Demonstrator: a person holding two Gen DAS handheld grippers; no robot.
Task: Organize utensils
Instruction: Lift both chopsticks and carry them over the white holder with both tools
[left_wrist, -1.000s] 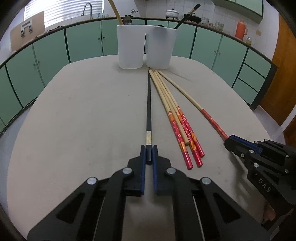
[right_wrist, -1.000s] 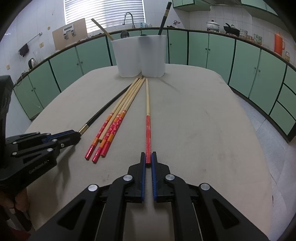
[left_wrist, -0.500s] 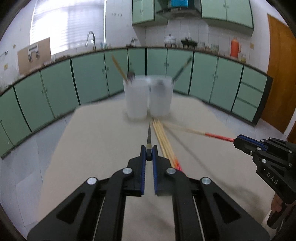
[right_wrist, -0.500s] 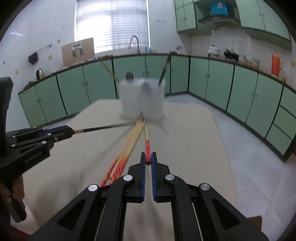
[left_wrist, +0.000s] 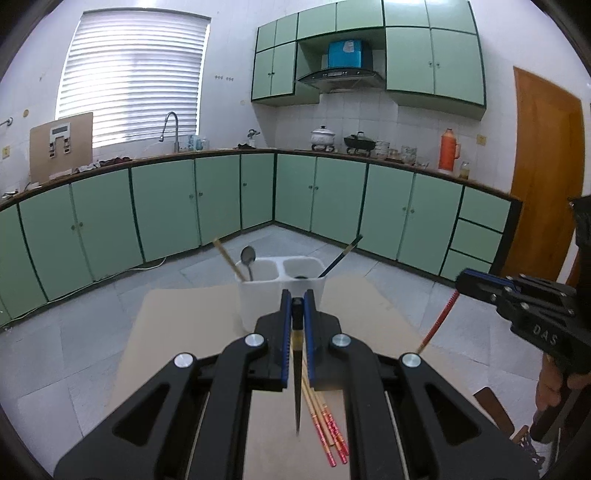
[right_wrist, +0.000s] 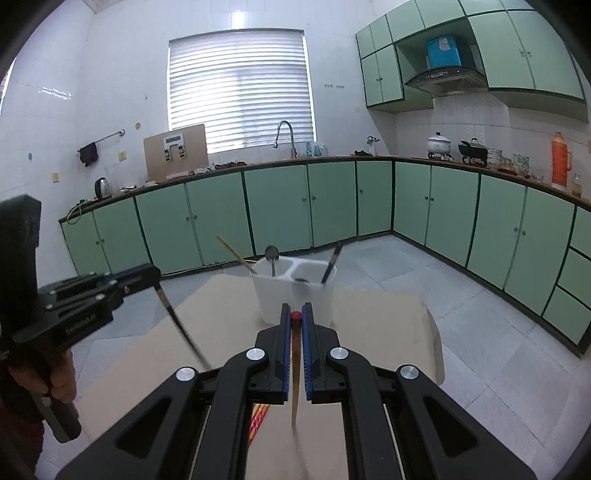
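My left gripper (left_wrist: 296, 300) is shut on the top end of a black chopstick (left_wrist: 297, 387), which hangs tip down above the beige table (left_wrist: 184, 321). My right gripper (right_wrist: 295, 314) is shut on the red end of a bamboo chopstick (right_wrist: 294, 380), also hanging tip down. Each gripper shows at the edge of the other's view: the right gripper (left_wrist: 466, 282) and the left gripper (right_wrist: 149, 275). Ahead and below stands the white two-compartment holder (left_wrist: 258, 295). Its left side holds a wooden chopstick and a spoon (left_wrist: 248, 256). Its right side holds a black chopstick (left_wrist: 341, 254). Three red-ended chopsticks (left_wrist: 327, 424) lie on the table.
The table's far edge lies just behind the holder (right_wrist: 317, 295), with grey floor tiles beyond. Green cabinets (left_wrist: 162, 206) line the walls. A person's hand (right_wrist: 61, 373) grips the left tool's handle. A brown wooden piece (left_wrist: 491, 404) shows low at the right.
Both grippers have risen well above the table, each lifting its chopstick off the surface. The sticks now dangle tip down, and the holder is seen from above.
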